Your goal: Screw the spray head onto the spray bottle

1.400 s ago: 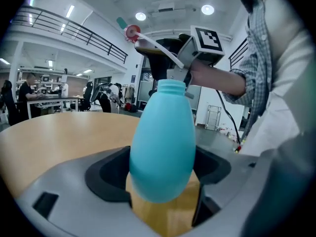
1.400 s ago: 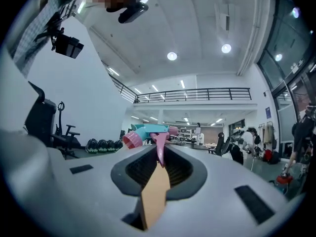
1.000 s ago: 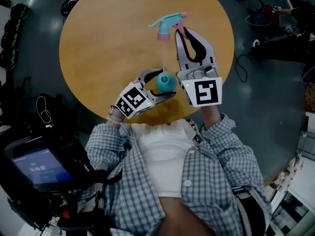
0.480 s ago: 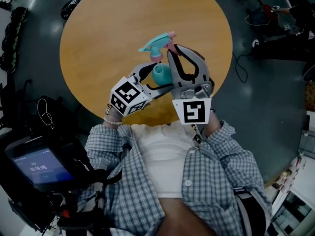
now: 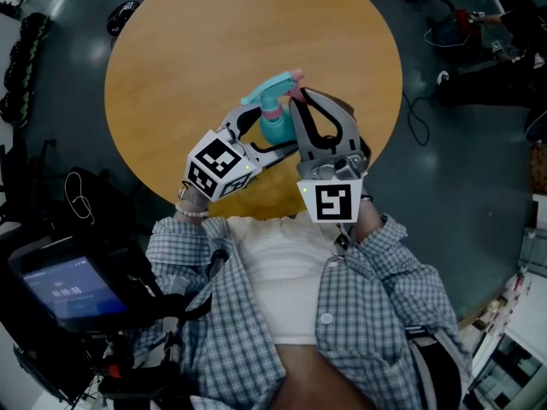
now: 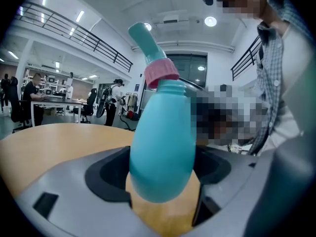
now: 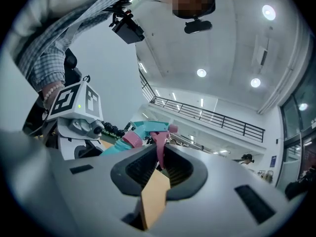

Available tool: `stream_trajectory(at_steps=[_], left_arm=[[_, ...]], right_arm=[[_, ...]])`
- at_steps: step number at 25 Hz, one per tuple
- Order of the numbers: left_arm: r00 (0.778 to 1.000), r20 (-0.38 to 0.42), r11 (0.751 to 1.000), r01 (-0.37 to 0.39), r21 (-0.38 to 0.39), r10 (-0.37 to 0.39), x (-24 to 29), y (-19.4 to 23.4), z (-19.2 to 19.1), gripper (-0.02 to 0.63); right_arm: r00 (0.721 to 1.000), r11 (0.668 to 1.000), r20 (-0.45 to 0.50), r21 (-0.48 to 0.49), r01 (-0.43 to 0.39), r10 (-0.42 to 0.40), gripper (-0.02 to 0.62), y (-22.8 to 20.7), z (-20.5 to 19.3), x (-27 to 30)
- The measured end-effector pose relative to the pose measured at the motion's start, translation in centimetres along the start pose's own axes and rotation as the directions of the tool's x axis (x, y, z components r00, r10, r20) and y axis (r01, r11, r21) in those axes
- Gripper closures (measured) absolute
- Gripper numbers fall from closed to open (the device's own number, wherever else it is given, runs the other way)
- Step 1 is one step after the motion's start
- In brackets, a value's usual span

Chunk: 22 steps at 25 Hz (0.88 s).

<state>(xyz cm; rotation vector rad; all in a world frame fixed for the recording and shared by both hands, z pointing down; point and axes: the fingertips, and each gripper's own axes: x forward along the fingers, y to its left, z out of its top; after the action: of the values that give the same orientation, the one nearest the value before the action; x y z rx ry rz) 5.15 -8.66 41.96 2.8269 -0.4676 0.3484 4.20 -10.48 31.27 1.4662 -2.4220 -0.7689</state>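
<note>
My left gripper (image 5: 270,135) is shut on the teal spray bottle (image 5: 275,130), held above the near edge of the round wooden table (image 5: 171,41). In the left gripper view the bottle (image 6: 160,142) fills the gap between the jaws, tilted, with the pink collar (image 6: 160,73) on its neck. The teal spray head (image 5: 272,86) sits on top of the bottle. My right gripper (image 5: 301,99) is shut on the head's pink trigger (image 7: 160,144), just right of the bottle. In the right gripper view the spray head (image 7: 148,128), its collar (image 7: 132,139) and my left gripper's marker cube (image 7: 74,102) show beyond the jaws.
Dark floor surrounds the table. Cables and bags (image 5: 453,24) lie at the upper right, black gear (image 5: 21,58) at the far left. A lit screen (image 5: 68,284) on a dark stand is at the lower left, beside the person's checked shirt.
The right gripper carried the spray head back from over the table onto the bottle's neck. The left gripper raised the bottle up and away to meet it.
</note>
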Motion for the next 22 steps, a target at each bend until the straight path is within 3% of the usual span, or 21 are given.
stream_trajectory(at_steps=[14, 22], left_arm=[[0.996, -0.07, 0.998, 0.046, -0.033, -0.048, 0.37, -0.06, -1.02, 0.21], [0.996, -0.06, 0.996, 0.069, -0.051, -0.072, 0.38, -0.14, -0.39, 0.21]], right_arm=[[1.0, 0.995, 0.003, -0.094, 0.018, -0.018, 0.56, -0.25, -0.05, -0.48], [1.0, 0.992, -0.001, -0.123, 0.02, -0.02, 0.56, -0.01, -0.43, -0.57]])
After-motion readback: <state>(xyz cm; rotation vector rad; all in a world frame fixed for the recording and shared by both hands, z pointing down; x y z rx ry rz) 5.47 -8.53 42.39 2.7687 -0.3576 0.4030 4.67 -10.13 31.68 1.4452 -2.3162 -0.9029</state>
